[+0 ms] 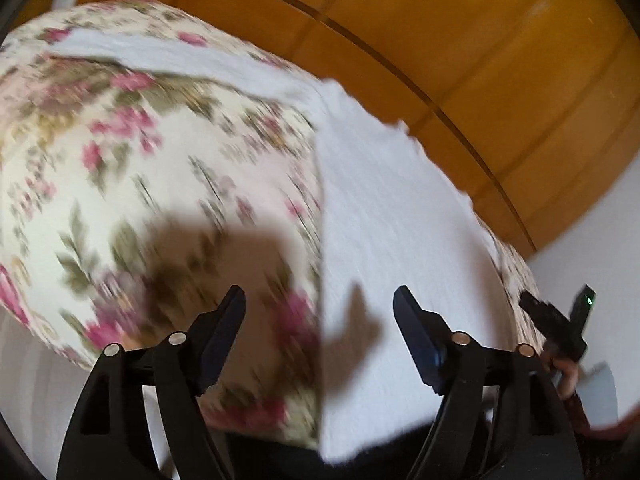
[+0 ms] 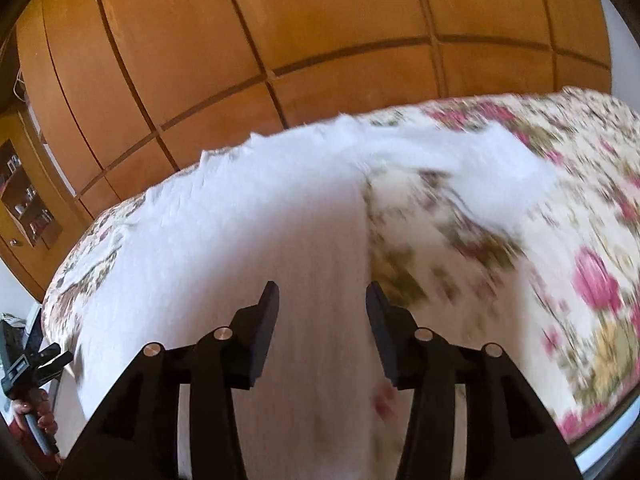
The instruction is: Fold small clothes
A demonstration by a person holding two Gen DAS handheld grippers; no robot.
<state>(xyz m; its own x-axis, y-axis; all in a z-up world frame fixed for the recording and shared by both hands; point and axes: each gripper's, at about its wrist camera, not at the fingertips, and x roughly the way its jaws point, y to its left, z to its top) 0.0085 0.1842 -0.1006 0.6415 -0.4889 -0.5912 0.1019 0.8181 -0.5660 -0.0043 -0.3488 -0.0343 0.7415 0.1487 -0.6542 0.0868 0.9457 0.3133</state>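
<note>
Both tongs are seen spread wide with nothing gripped: the left tongs (image 1: 320,306) over the white garment's (image 1: 392,240) straight edge, the right tongs (image 2: 322,300) above its body. The garment (image 2: 240,240) is laid flat on the floral bedspread (image 2: 560,220), its long axis running away toward the wooden wardrobe (image 2: 320,40), one part stretched sideways.

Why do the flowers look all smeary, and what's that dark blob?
Left wrist view: the bedspread is smeared by motion blur; the blob is a shadow cast near the open left gripper. Right wrist view: flowers blurred too, wardrobe sharper but fisheye-curved.
</note>
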